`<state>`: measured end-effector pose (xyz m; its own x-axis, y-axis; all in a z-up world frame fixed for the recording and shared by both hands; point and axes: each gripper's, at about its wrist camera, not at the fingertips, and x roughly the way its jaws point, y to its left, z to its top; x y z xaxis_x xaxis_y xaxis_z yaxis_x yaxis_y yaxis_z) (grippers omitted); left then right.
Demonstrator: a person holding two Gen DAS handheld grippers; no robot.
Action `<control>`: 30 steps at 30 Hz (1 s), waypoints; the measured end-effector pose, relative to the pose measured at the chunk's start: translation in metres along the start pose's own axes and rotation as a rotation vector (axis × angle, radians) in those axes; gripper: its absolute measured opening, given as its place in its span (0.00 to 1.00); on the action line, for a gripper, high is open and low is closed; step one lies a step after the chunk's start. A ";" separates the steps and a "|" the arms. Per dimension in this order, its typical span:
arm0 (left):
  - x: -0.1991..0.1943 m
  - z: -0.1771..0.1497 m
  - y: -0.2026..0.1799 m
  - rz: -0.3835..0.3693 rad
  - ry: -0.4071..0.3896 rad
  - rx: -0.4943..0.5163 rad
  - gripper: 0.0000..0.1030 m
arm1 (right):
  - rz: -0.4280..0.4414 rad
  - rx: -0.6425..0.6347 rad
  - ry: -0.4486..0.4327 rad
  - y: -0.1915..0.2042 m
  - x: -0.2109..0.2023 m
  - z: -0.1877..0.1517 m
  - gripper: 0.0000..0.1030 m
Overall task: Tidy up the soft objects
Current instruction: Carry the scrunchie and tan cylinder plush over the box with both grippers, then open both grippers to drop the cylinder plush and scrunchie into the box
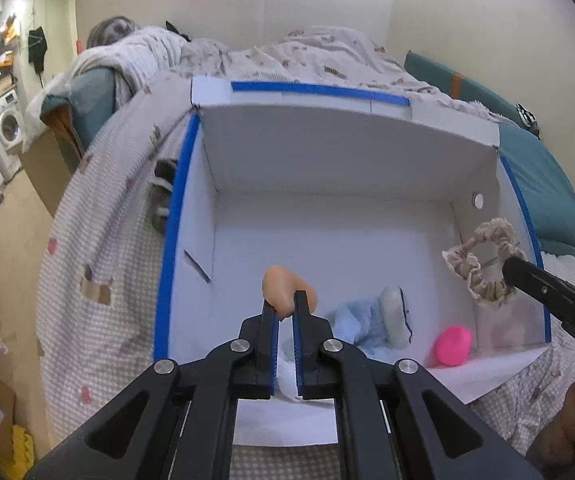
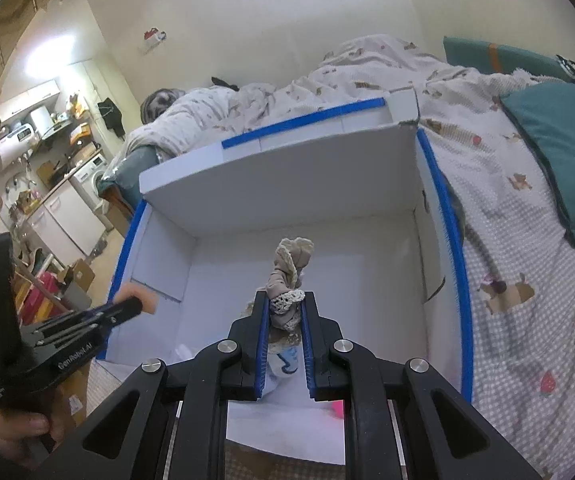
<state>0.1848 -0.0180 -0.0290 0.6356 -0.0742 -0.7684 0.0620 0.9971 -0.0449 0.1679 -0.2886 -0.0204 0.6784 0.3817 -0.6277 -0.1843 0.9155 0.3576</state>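
A white box with blue-taped rims lies open on the bed. My left gripper is shut on a peach makeup sponge and holds it above the box's left part; the sponge also shows in the right wrist view. My right gripper is shut on a beige scrunchie above the box; in the left wrist view the scrunchie hangs over the right wall. Inside the box lie a light blue fluffy sock and a pink round object.
The bed carries a checked sheet, a rumpled quilt behind the box and teal pillows to the right. A grey striped soft item lies outside the box's left wall. Cardboard boxes and a washing machine stand on the floor at the left.
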 end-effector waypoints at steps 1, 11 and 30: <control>0.001 -0.001 -0.001 0.008 0.004 0.006 0.06 | -0.002 -0.008 0.003 0.002 0.001 -0.001 0.16; 0.003 -0.005 -0.011 0.012 0.007 0.026 0.06 | -0.026 -0.060 0.037 0.011 0.009 -0.006 0.16; -0.001 -0.010 -0.010 0.100 -0.008 0.019 0.62 | -0.056 -0.103 0.075 0.015 0.018 -0.014 0.16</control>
<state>0.1754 -0.0281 -0.0342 0.6455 0.0258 -0.7633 0.0127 0.9989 0.0444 0.1671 -0.2667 -0.0362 0.6354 0.3343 -0.6961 -0.2218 0.9425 0.2501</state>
